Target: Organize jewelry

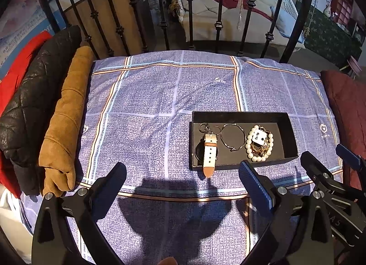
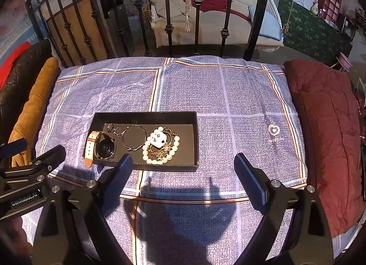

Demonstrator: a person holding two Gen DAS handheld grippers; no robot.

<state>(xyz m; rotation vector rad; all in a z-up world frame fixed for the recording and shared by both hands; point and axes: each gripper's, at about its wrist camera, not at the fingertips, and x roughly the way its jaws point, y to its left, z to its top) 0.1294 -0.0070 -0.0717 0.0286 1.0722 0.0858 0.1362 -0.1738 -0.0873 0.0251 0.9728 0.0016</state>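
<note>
All jewelry appears gathered in the black box [image 2: 146, 117] near the quilt's [image 1: 141, 95] front edge, only the watch [image 2: 101, 147] strap overhanging its rim, while both the left gripper [image 1: 183, 173] and right gripper [image 2: 183, 164] are held wide and empty.

A plaid-covered bed [image 1: 148, 95] carries a black jewelry box [image 1: 240, 116].

Location: home bedroom. Indicators: plaid quilt [image 1: 160, 95] on bed, black iron bed rail [image 1: 189, 8], pillows [image 2: 212, 24] beyond, jackets [image 1: 34, 95] along quilt's left edge.
</note>
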